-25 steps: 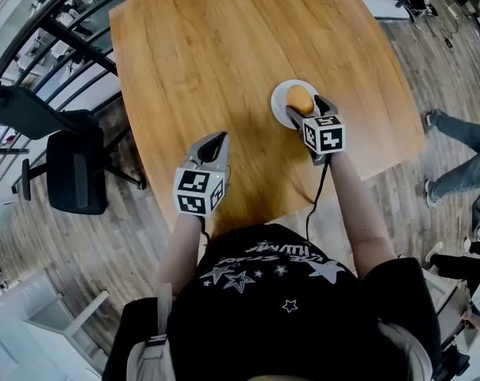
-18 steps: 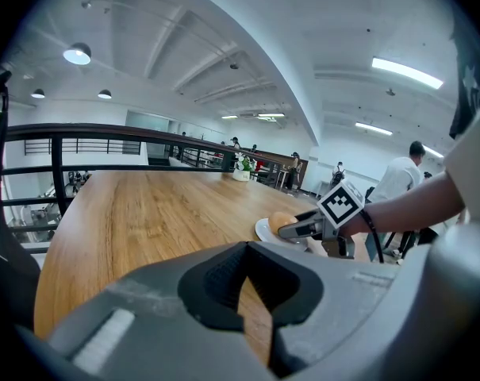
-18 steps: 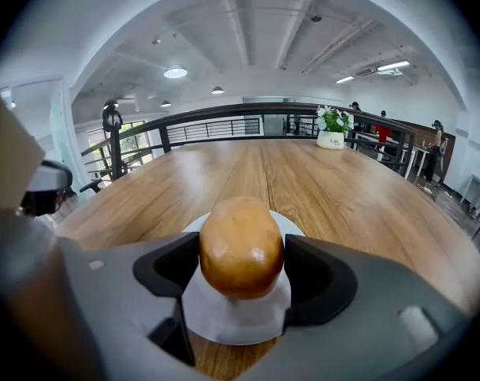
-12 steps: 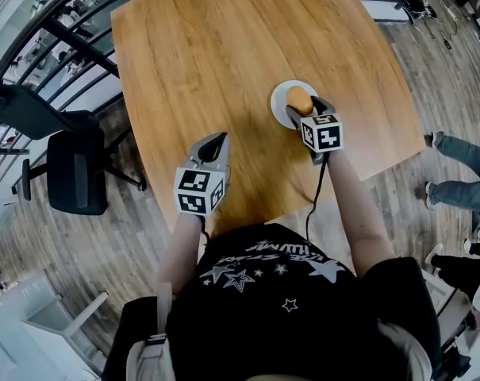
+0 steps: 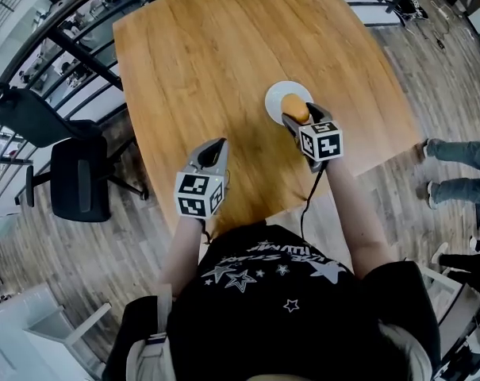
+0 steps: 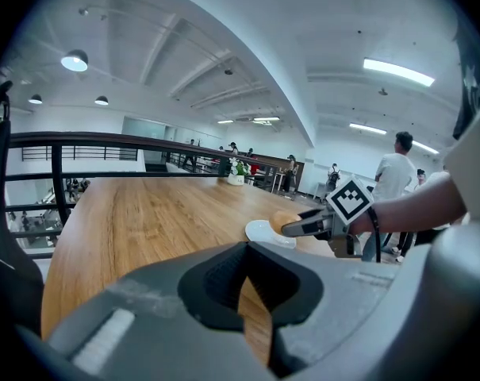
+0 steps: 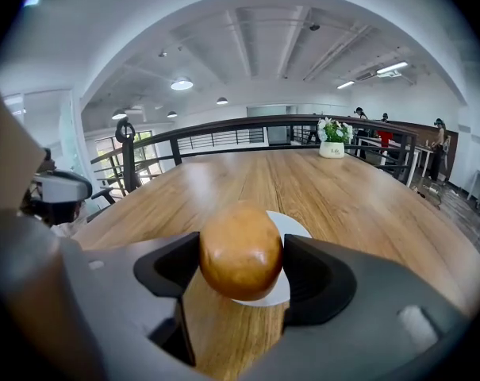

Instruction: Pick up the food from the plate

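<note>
Two jaws of the right gripper [image 5: 301, 115] have just been closing and clamp the glossy, round brown bun [image 7: 241, 251] by its sides, over the near rim of the small white plate [image 5: 276, 94] on the wooden table [image 5: 200, 54]. Nearly ball-shaped, the bun stands slightly taller than wide between the pads and points no clear way. The left gripper [image 5: 215, 145] hovers near the table's edge, jaws together on nothing.

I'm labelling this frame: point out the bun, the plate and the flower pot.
bun [image 7: 241, 250]: right gripper view, its glossy front.
plate [image 5: 273, 96]: head view, bare left rim.
flower pot [image 7: 332, 150]: right gripper view, white pot body.
</note>
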`<state>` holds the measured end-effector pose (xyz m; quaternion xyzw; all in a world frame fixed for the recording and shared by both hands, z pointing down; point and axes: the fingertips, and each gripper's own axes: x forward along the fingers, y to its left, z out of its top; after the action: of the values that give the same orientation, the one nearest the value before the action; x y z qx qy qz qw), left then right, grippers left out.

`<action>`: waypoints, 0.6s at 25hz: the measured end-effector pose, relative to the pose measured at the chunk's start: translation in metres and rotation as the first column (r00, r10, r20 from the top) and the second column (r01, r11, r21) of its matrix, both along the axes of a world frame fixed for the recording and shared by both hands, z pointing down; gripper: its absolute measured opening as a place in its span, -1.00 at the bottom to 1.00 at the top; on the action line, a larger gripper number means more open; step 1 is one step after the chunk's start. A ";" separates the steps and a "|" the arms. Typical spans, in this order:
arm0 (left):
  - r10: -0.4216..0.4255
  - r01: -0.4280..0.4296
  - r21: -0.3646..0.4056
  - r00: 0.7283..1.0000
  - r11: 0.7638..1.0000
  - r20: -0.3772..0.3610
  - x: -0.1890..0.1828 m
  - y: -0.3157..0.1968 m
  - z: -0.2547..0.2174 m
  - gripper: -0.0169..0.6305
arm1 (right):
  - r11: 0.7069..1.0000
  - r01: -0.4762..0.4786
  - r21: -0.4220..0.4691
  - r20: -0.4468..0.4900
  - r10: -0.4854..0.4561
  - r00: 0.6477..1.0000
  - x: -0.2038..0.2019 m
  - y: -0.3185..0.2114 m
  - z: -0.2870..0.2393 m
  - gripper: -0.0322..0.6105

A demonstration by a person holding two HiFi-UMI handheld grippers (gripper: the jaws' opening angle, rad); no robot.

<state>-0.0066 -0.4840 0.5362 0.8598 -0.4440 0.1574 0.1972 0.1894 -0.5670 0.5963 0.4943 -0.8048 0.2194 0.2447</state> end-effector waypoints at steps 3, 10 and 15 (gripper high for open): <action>0.007 -0.007 0.014 1.000 1.000 -0.002 0.002 0.010 -0.005 -0.94 | 1.000 0.000 0.020 0.014 0.000 1.000 -0.001 0.015 -0.011 0.14; 0.029 -0.028 0.053 1.000 0.998 -0.007 0.011 0.044 -0.020 -0.94 | 0.998 0.000 0.068 0.051 -0.004 0.999 -0.003 0.061 -0.038 0.14; 0.031 -0.030 0.069 1.000 0.997 -0.007 0.008 0.077 -0.024 -0.94 | 0.995 0.002 0.097 0.067 -0.008 0.998 -0.009 0.103 -0.052 0.14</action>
<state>0.0016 -0.4072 0.5120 0.8734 -0.4352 0.1415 0.1666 0.1802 -0.4644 0.5446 0.4958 -0.8236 0.1959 0.1935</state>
